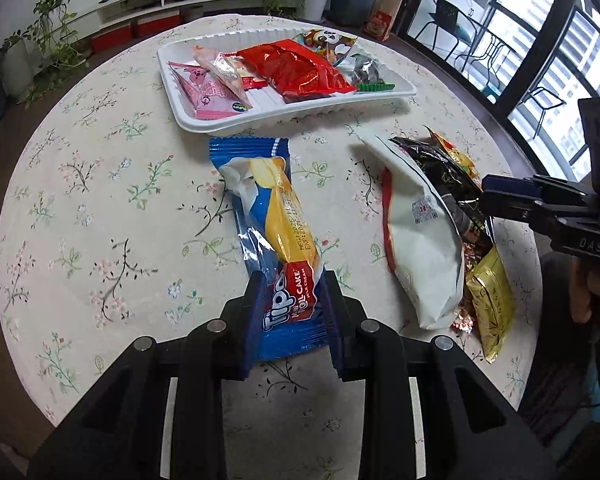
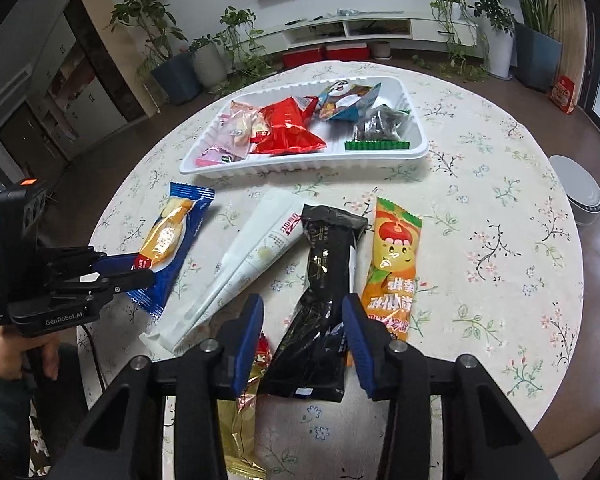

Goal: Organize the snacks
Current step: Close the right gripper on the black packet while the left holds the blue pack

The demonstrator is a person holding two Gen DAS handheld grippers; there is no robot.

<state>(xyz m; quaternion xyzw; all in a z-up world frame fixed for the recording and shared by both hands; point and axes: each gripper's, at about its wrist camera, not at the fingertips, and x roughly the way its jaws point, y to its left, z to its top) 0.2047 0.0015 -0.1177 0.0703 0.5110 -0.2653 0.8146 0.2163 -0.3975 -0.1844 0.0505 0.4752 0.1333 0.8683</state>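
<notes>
My left claw [image 1: 290, 300] is clamped on the near end of the blue roll cake packet [image 1: 274, 236], its blue pads pressing both sides of the wrapper by the printed logo. The packet stretches away from me over the flowered surface [image 1: 100, 208], its far crimped end just short of the white tray [image 1: 284, 118].

My right claw [image 2: 302, 334] straddles the black snack packet [image 2: 324, 300]. Its jaws stand part open: the right pad is at the wrapper's edge, while a gap shows between the left pad and the packet, so I cannot call it gripped. The black packet lies on the surface with its far end resting over the white pouch [image 2: 244, 264], which slants to its left. Just to its right lies the orange candy packet [image 2: 392, 264], flat and lengthwise. A gold foil packet [image 2: 240, 432] sits under and before the left finger, with a small red and gold wrapper [image 2: 264, 350] peeking out beside it.

Farther off, the tray holds the sorted snacks: a pink packet [image 1: 208, 94] at the left end, a big red bag [image 1: 296, 68] in the middle, a panda-print packet [image 1: 328, 42] behind it, a dark foil packet [image 1: 366, 70] and a green strip [image 1: 376, 87] at the right end. In the right claw's view, a hand [image 2: 12, 352] holds the left claw's grip.
</notes>
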